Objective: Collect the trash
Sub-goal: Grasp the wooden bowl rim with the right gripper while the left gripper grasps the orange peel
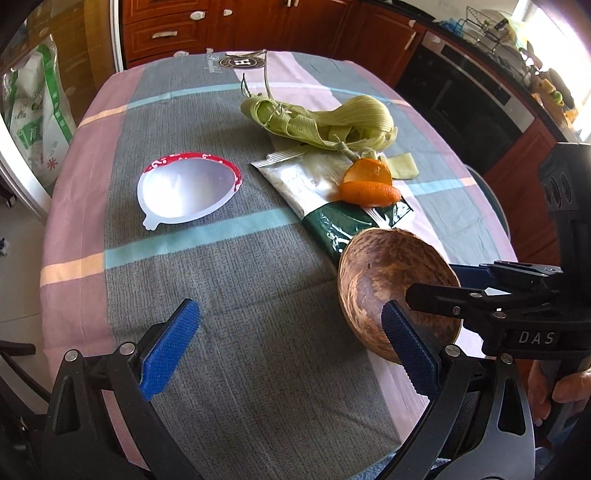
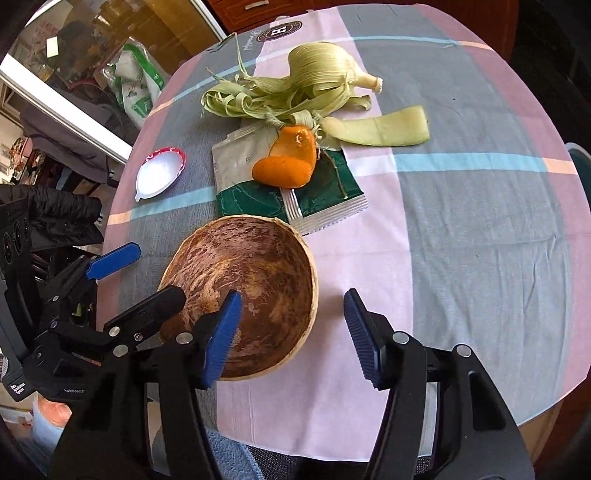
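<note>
A brown wooden bowl [image 1: 399, 280] [image 2: 258, 266] stands near the table's front edge. My right gripper [image 2: 291, 338] [image 1: 480, 291] is open and straddles the bowl's rim, one blue pad over the inside and the other outside, clear of the wall. My left gripper [image 1: 288, 345] [image 2: 140, 280] is open beside the bowl, with one finger at its rim; whether it touches I cannot tell. Beyond the bowl lie a green-and-silver foil packet [image 1: 314, 181] [image 2: 240, 162], orange peel [image 1: 369, 188] [image 2: 284, 166], corn husks [image 1: 317, 118] [image 2: 295, 81] and a white foil lid [image 1: 188, 192] [image 2: 159, 173].
A striped cloth [image 1: 240, 295] [image 2: 480, 240] covers the table. A loose husk strip [image 2: 380, 127] lies to the right of the peel. Wooden cabinets [image 1: 221, 26] and a dark oven [image 1: 461, 96] stand behind the table, and a plastic bag [image 1: 37, 110] is off its left side.
</note>
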`<state>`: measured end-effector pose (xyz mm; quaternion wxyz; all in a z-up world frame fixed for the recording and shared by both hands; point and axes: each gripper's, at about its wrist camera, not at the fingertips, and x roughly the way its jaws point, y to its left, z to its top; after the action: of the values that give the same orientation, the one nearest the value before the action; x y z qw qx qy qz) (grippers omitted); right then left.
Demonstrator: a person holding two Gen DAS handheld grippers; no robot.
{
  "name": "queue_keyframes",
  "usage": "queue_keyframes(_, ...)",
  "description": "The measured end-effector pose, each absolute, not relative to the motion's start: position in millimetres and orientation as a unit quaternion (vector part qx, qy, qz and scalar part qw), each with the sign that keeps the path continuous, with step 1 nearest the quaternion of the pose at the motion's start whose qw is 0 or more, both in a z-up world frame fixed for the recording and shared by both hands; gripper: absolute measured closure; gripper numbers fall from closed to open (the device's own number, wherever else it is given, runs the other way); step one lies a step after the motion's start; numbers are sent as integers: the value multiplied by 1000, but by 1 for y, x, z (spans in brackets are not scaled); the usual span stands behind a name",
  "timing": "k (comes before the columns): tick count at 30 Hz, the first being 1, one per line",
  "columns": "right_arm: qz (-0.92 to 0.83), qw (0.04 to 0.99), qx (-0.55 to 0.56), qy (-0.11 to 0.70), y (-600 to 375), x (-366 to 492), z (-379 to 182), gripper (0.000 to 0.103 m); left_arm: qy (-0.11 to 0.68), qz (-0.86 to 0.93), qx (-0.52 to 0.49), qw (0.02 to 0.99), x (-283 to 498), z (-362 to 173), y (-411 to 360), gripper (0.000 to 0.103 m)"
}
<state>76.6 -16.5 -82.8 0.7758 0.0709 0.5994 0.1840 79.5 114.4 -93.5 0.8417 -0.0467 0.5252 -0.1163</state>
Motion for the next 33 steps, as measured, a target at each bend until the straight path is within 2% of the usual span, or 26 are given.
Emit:
queue_keyframes(1, 186, 775, 68, 600, -14, 77, -83, 55, 526, -118, -47, 841, 79, -95, 114, 4)
queue_keyframes(2, 185, 775, 64, 601, -13, 78, -84, 56, 528, -120, -47, 840, 78, -97, 114, 4)
queue_keyframes(5, 189, 781, 52, 592, -9, 78, -82, 66, 534, -120, -47, 836, 79, -101, 111, 4)
queue_keyframes(6, 188, 782, 48, 592, -8, 79, -83, 86, 536, -121, -49, 834, 80, -101, 111, 4)
queue_keyframes(7, 193, 781, 53, 591, -9, 80, -83, 92, 535, -122, -51, 834, 81, -100, 110, 4)
queue_keyframes(9, 198, 785, 64, 584, -14, 80, -80, 95, 530, -124, -52, 837, 85, -94, 108, 4)
queue_keyframes(22, 82, 845, 128, 513, -131, 92, -41, 96, 496, -161, -7, 853, 139, -80, 58, 6)
queue_keyframes(24, 72, 846, 140, 509, -143, 93, -42, 96, 501, -168, 4, 849, 149, -83, 48, 18)
queue_keyframes(26, 68, 845, 153, 508, -154, 94, -45, 96, 511, -176, 14, 842, 159, -88, 40, 23)
queue_keyframes(32, 74, 840, 172, 509, -163, 94, -56, 96, 519, -175, 53, 835, 166, -104, 30, 28)
queue_keyframes(33, 75, 839, 174, 510, -162, 95, -57, 96, 515, -173, 60, 837, 166, -104, 28, 38)
